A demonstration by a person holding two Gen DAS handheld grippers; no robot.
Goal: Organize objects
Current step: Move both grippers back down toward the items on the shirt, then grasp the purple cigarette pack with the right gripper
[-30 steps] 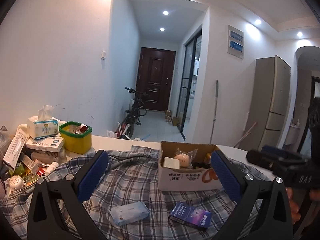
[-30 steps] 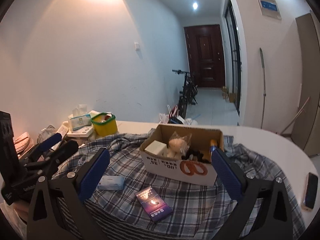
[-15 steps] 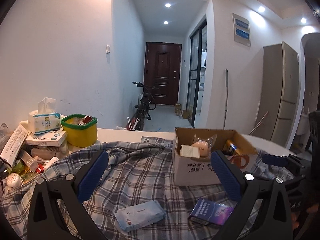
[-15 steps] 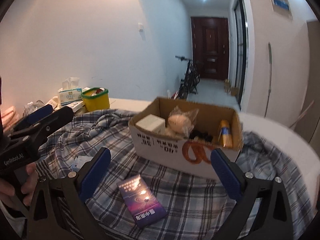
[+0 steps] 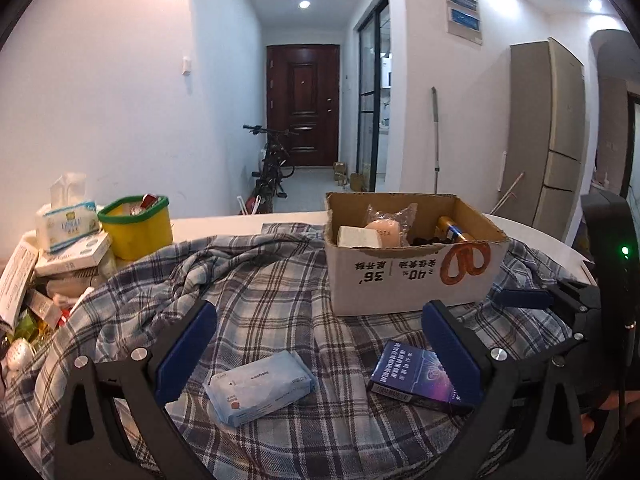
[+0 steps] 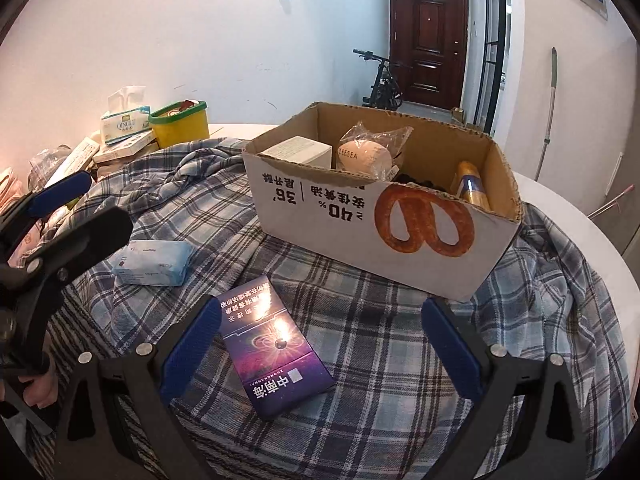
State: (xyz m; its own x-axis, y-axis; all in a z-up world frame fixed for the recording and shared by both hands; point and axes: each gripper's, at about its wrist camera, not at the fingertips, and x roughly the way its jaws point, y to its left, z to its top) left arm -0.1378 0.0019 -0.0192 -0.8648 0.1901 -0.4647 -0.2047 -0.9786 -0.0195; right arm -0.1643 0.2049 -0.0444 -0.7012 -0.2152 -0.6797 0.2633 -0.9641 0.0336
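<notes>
A cardboard box stands on a plaid cloth and holds a white carton, a bagged round thing and a gold can. A pale blue tissue pack lies between the fingers of my open, empty left gripper, just below them. A dark blue and purple flat box lies below my open, empty right gripper, near its left finger. The left gripper also shows at the left of the right wrist view.
A yellow tub with a green rim, a tissue box and stacked packets crowd the table's left end. The white table edge shows at the right. A hallway with a bicycle lies beyond.
Both grippers have come lower and closer to the cloth. The tissue pack now lies between the left fingers and the dark blue box is near the right gripper's left finger. Both stayed open.
</notes>
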